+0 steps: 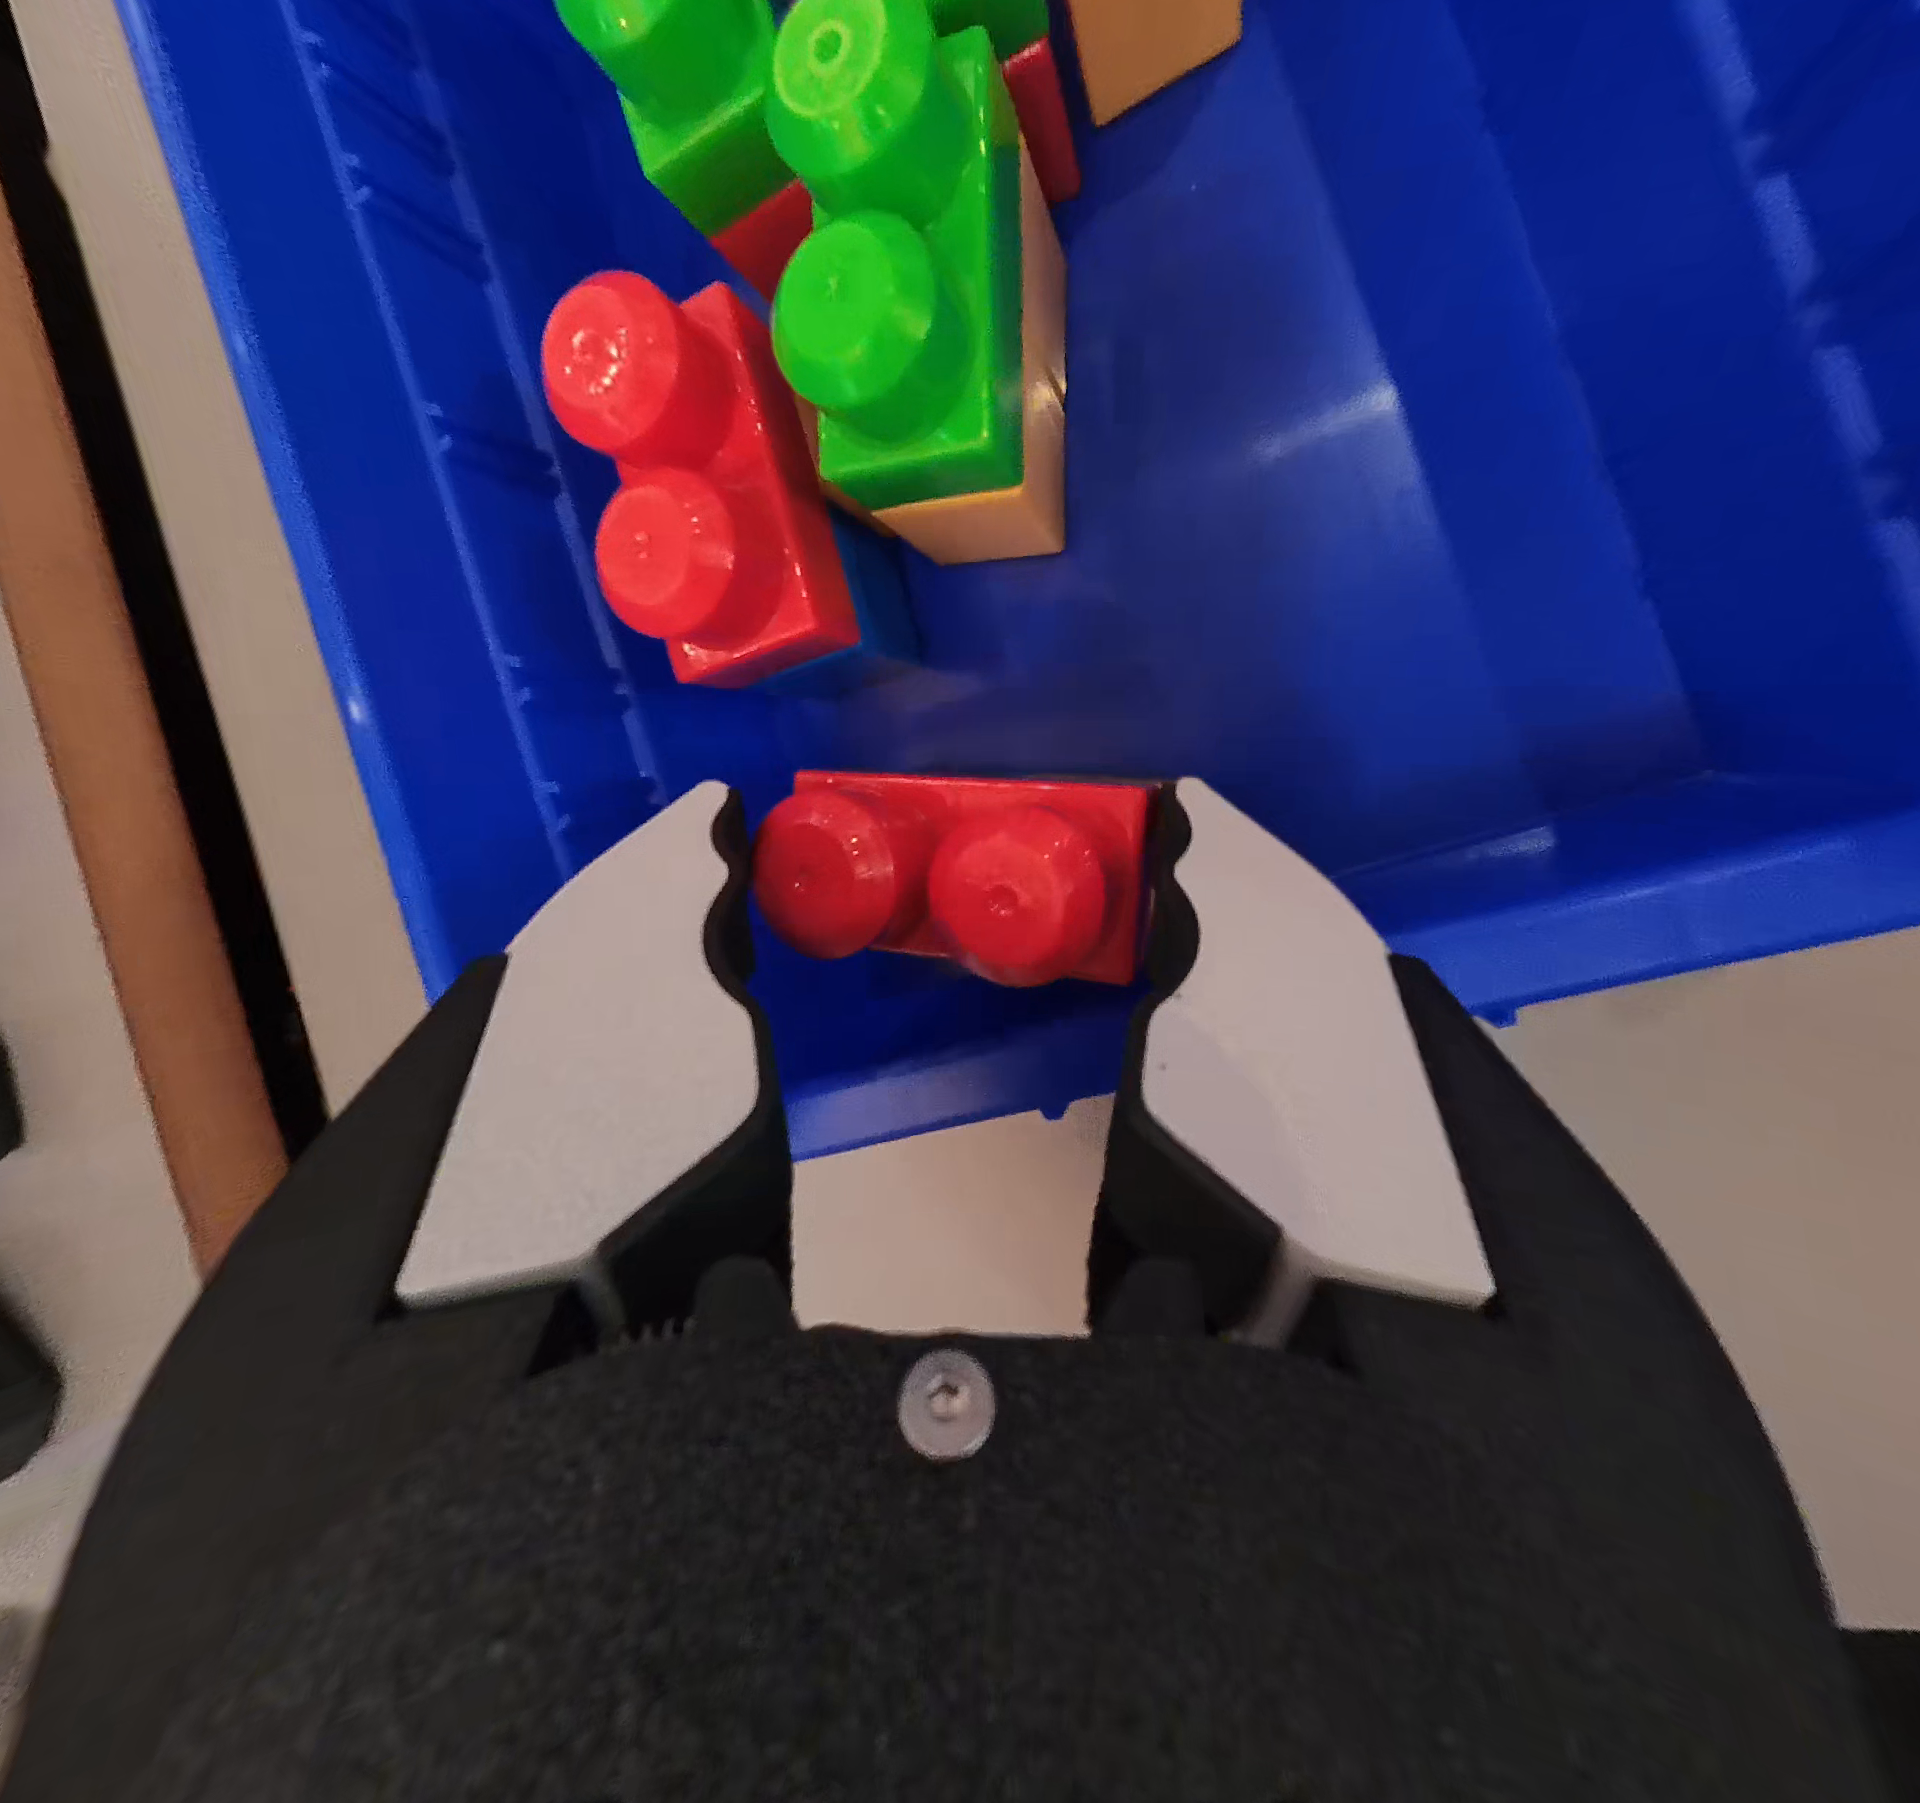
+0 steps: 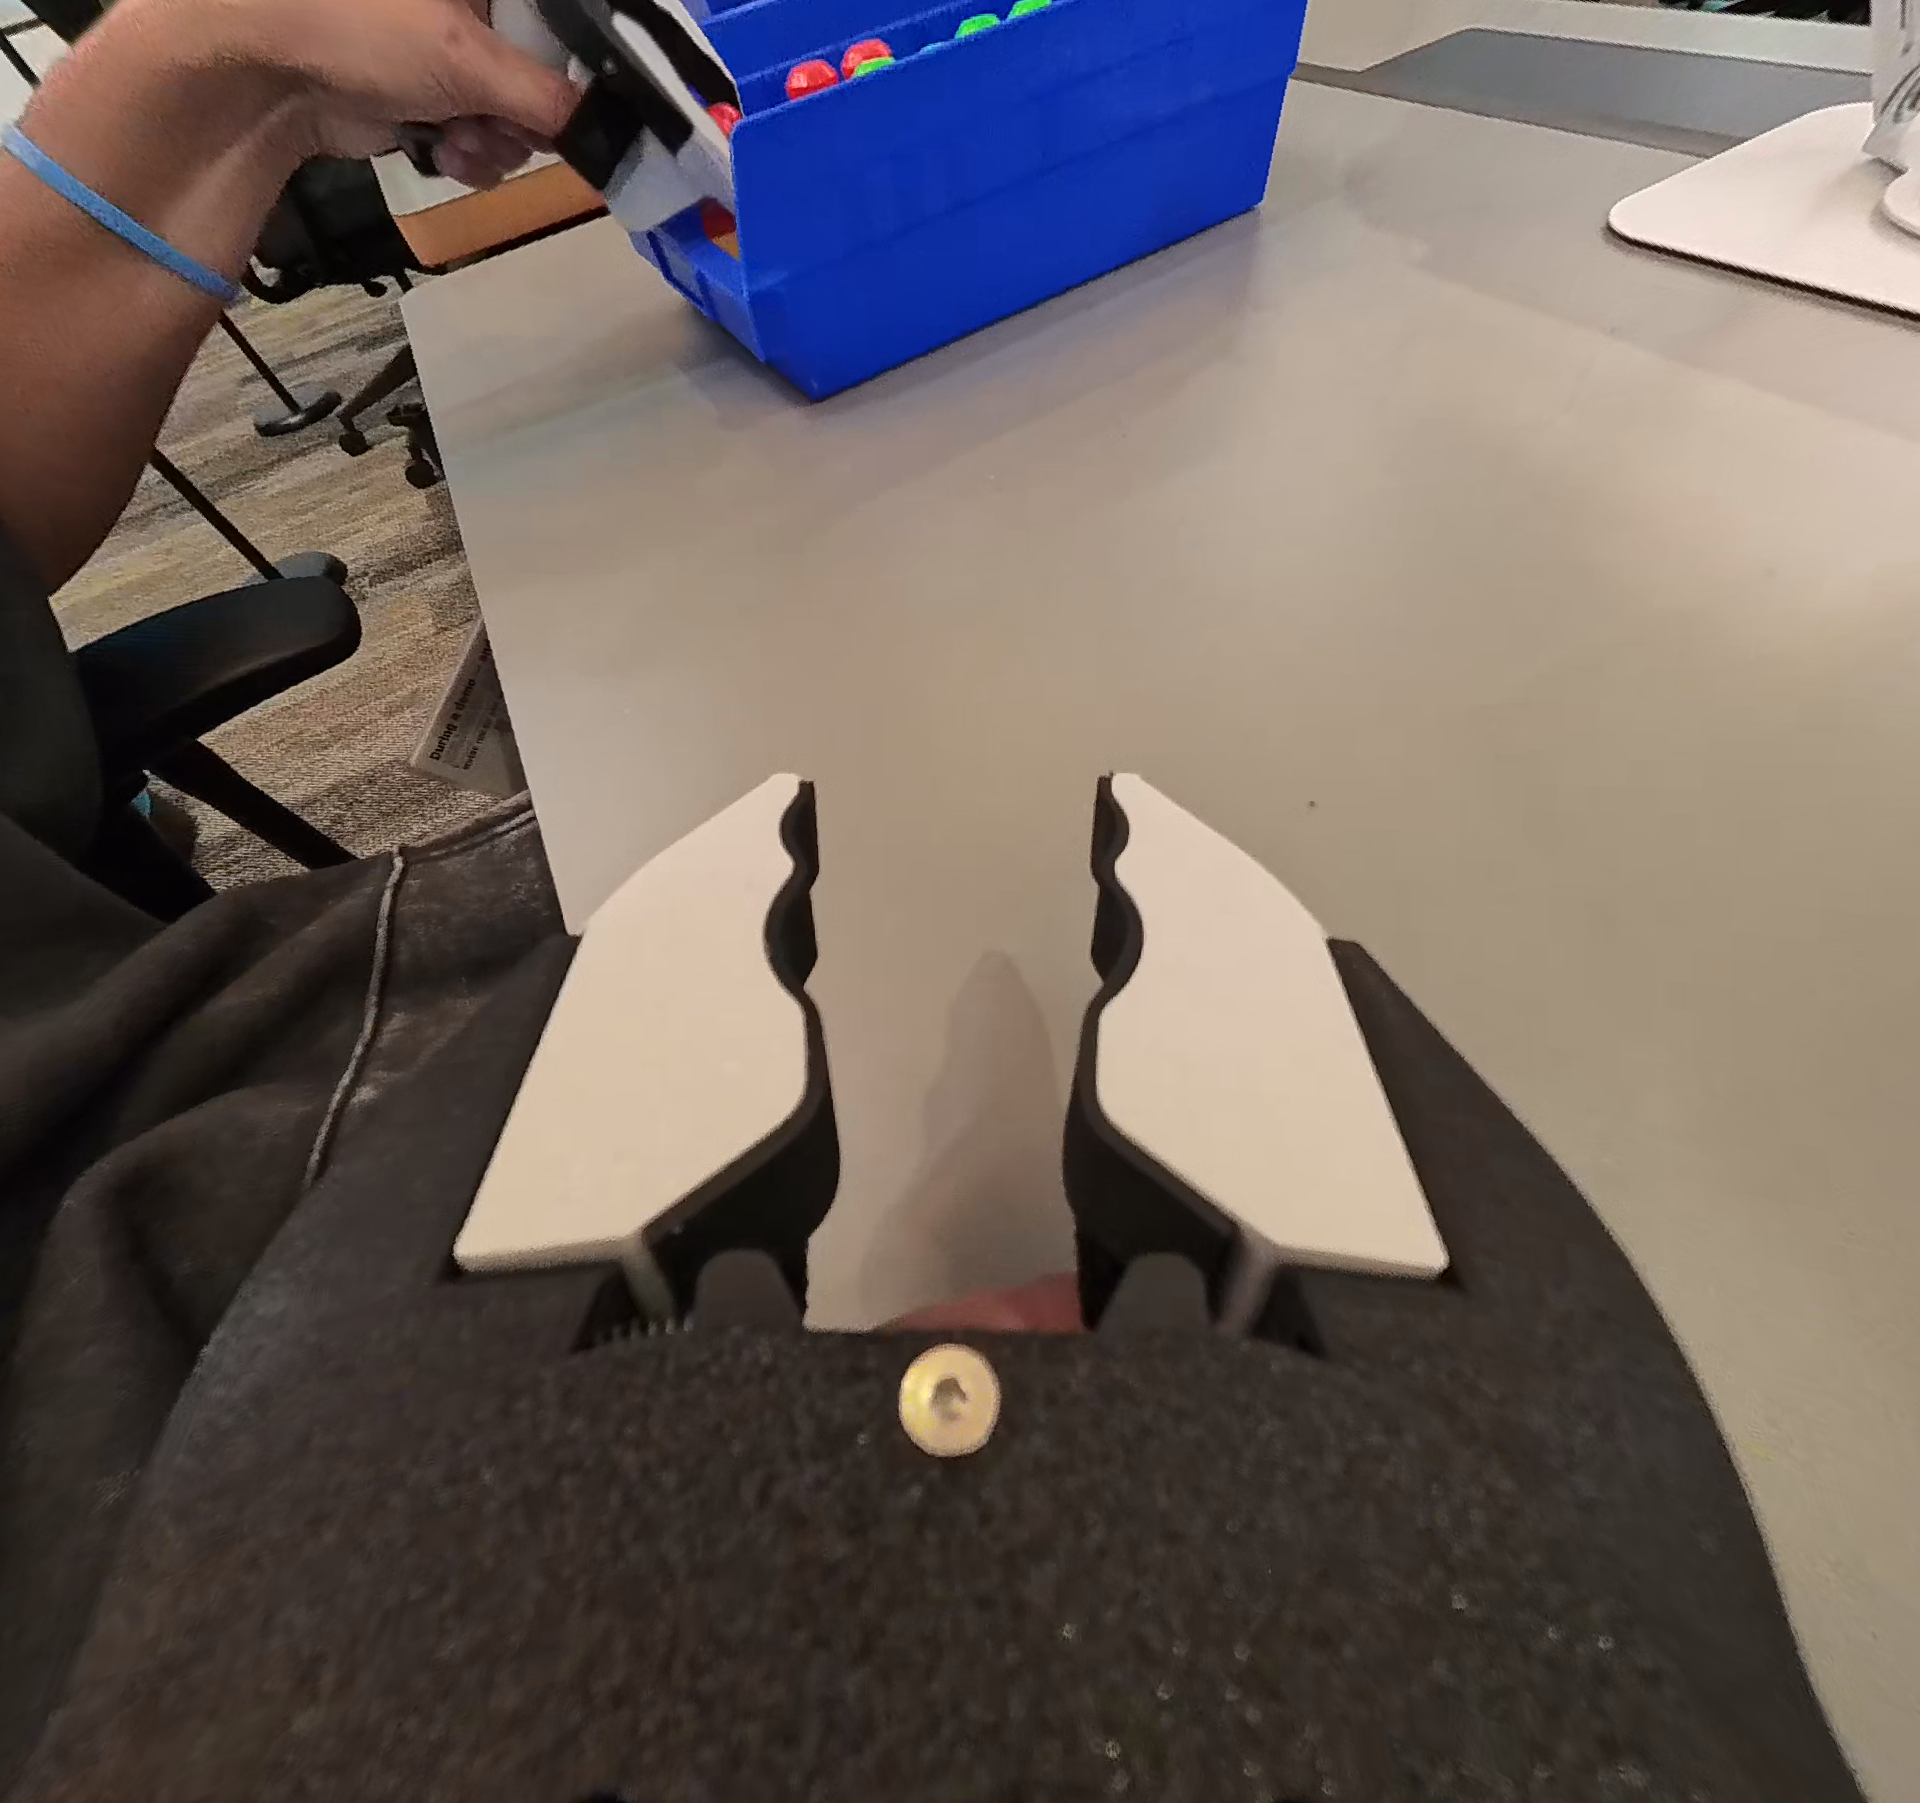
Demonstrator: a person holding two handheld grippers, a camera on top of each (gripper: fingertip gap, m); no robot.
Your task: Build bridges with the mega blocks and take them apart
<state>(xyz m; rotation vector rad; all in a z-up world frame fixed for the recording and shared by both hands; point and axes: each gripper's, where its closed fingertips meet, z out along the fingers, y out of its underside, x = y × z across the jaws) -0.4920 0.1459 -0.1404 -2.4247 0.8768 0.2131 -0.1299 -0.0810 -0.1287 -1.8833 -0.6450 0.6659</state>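
Observation:
My left gripper (image 1: 956, 808) is shut on a red two-stud block (image 1: 935, 886), held by its two ends above the near end of a blue bin (image 1: 1351, 527). Further in lie a red block (image 1: 707, 496) on a blue one, a green block (image 1: 894, 299) on a tan one, another green block (image 1: 665, 18) and a tan block (image 1: 1153, 18). In the right wrist view, the left gripper (image 2: 665, 164) reaches into the bin (image 2: 987, 195) at the table's far left. My right gripper (image 2: 954, 818) is open and empty, low over the grey table (image 2: 1351, 610).
A white flat stand base (image 2: 1766, 215) sits at the far right of the table, a dark mat (image 2: 1558, 60) behind it. An office chair (image 2: 208, 652) stands off the table's left edge. A hand (image 2: 312, 39) holds the left gripper. One gripper's finger ends stand about 45 cm off the other's.

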